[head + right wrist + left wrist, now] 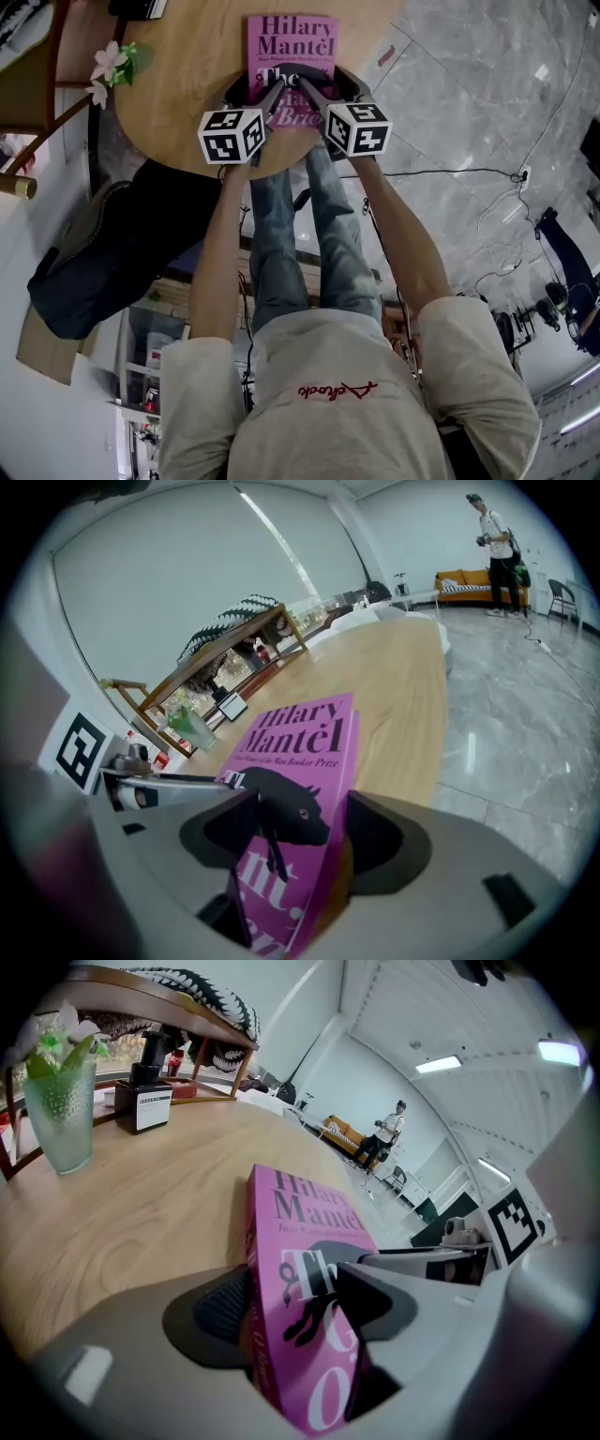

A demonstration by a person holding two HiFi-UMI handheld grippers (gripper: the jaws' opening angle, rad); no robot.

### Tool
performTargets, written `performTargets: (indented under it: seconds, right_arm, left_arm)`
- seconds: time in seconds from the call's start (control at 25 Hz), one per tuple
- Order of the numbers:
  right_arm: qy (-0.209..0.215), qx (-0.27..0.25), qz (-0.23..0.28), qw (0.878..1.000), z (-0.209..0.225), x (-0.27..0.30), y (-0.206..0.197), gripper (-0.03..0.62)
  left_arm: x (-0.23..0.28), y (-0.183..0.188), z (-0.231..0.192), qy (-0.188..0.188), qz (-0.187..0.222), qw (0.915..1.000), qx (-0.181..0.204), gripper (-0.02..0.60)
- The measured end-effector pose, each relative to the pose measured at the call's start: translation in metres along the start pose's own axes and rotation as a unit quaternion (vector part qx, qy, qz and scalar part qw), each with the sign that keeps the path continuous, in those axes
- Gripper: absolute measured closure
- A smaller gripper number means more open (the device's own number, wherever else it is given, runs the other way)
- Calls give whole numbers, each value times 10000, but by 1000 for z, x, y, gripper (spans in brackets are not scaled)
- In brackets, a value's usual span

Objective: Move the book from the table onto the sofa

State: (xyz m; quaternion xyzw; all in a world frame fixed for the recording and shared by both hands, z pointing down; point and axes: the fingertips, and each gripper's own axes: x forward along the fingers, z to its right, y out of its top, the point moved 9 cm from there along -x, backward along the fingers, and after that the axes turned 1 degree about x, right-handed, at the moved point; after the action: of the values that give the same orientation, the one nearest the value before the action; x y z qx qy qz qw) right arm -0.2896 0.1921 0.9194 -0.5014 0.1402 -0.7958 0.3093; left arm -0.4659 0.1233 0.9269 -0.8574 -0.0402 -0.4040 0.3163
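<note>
Head view, left claw point(258, 92), right claw point(328, 89), clamping pink book point(291, 37)

Table point(187, 84): under the book point(292, 42); the book's near end is at the table's near edge.
Left gripper point(295, 1309): at the book's near left corner, jaws closed on the book.
Right gripper point(291, 832): at the book's near right corner, jaws closed on the book, just beside the left gripper.
Glass point(112, 64): left of the book, on the table, well apart.
Box point(142, 1101): on the table, left of the book and farther back than the glass.
Chair point(37, 94): left of the book, past the table's edge.
Bag point(122, 253): nearer than the book and to its left, below table level.
Cable point(450, 172): right of the book, on the floor.
Sofa point(459, 578): far behind the book, across the floor.
Person point(495, 536): far behind the book, standing before the sofa.
</note>
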Motion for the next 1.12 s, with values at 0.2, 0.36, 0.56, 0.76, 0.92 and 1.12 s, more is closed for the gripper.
performTargets:
  seconds: [0.2, 0.36, 0.56, 0.76, 0.92, 1.12]
  right_arm:
    - [-174, 168, -14, 9997, -3, -1, 1, 329]
    - [-214, 293, -16, 9993, -3, -3, 0, 335]
    - [-286, 229, 55, 9993, -8, -14, 3, 336]
    - [-258, -40, 323, 9991, -22, -27, 24, 336]
    - [-260, -277, 585, 9976, -40, -50, 52, 337]
    - [-267, -479, 1001, 9935, -69, -83, 91, 338]
  left_arm:
    - [-1, -1, 2, 150, 73, 9997, -167, 296]
    - [-2, -4, 4, 186, 118, 9994, -285, 299]
    - [-8, -2, 12, 188, 197, 9993, -274, 299]
    - [-26, 16, 19, 203, 493, 9983, -235, 299]
    - [-51, 40, 33, 207, 797, 9965, -116, 299]
    - [-89, 79, 51, 184, 1209, 9924, 138, 299]
